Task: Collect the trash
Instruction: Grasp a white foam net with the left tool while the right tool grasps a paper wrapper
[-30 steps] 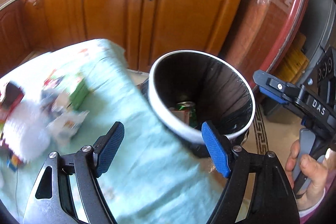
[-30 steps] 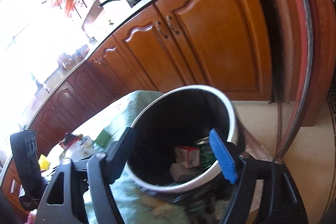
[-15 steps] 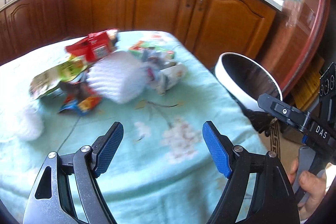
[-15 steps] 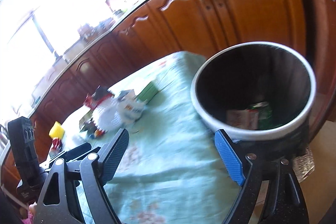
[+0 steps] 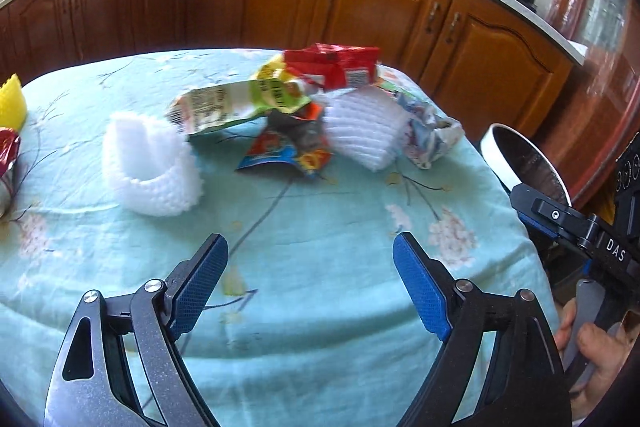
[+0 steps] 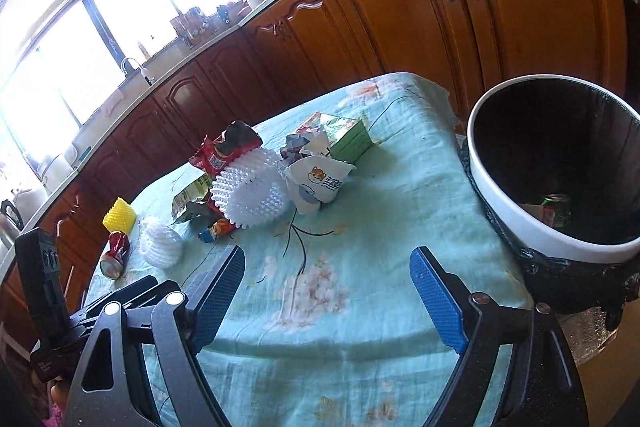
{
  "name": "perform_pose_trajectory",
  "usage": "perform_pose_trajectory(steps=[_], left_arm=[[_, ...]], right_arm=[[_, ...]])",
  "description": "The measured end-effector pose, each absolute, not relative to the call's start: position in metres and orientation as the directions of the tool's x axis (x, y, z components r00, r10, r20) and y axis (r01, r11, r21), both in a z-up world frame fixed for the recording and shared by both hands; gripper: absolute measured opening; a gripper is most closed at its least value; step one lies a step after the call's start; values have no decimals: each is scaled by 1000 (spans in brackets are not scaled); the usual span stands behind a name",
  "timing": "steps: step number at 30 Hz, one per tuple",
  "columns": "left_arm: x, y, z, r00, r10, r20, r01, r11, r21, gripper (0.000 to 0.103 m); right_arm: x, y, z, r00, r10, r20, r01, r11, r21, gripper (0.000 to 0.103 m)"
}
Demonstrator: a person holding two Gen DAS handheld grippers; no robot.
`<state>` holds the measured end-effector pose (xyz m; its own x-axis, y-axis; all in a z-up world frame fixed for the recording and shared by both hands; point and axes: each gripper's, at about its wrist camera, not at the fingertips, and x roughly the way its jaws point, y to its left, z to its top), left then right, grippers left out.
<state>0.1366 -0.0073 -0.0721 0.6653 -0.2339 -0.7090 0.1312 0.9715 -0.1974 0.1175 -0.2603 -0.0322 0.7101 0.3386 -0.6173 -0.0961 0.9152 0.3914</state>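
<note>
A heap of trash lies mid-table: a red wrapper (image 5: 334, 65), a green-white packet (image 5: 236, 103), a blue-orange wrapper (image 5: 288, 155), two white foam nets (image 5: 150, 167) (image 5: 366, 131) and a crumpled white wrapper (image 5: 430, 137). The right wrist view shows the same heap, with the big foam net (image 6: 250, 191), the white wrapper (image 6: 320, 181) and a green box (image 6: 348, 139). The white-rimmed bin (image 6: 560, 167) with a black liner stands off the table's right edge and holds a green can (image 6: 556, 209). My left gripper (image 5: 310, 279) and right gripper (image 6: 326, 289) are open and empty above the near tablecloth.
A light-blue flowered cloth covers the table (image 5: 320, 327). A yellow foam net (image 6: 119, 220) and a red can (image 6: 114, 255) lie at the far left. Wooden cabinets (image 5: 380, 11) run behind. The right gripper's body (image 5: 580, 231) shows at the left view's right edge.
Both grippers have swung left, away from above the bin and back over the table; the trash heap has come into the middle of both views. Both stay open and empty.
</note>
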Motion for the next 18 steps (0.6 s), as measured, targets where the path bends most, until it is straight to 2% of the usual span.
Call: perform_pose_trajectory(steps=[18], left_arm=[[165, 58, -62, 711, -73, -699, -52, 986, -155, 87]], right_arm=[[171, -244, -30, 697, 340, -632, -114, 922, 370, 86]])
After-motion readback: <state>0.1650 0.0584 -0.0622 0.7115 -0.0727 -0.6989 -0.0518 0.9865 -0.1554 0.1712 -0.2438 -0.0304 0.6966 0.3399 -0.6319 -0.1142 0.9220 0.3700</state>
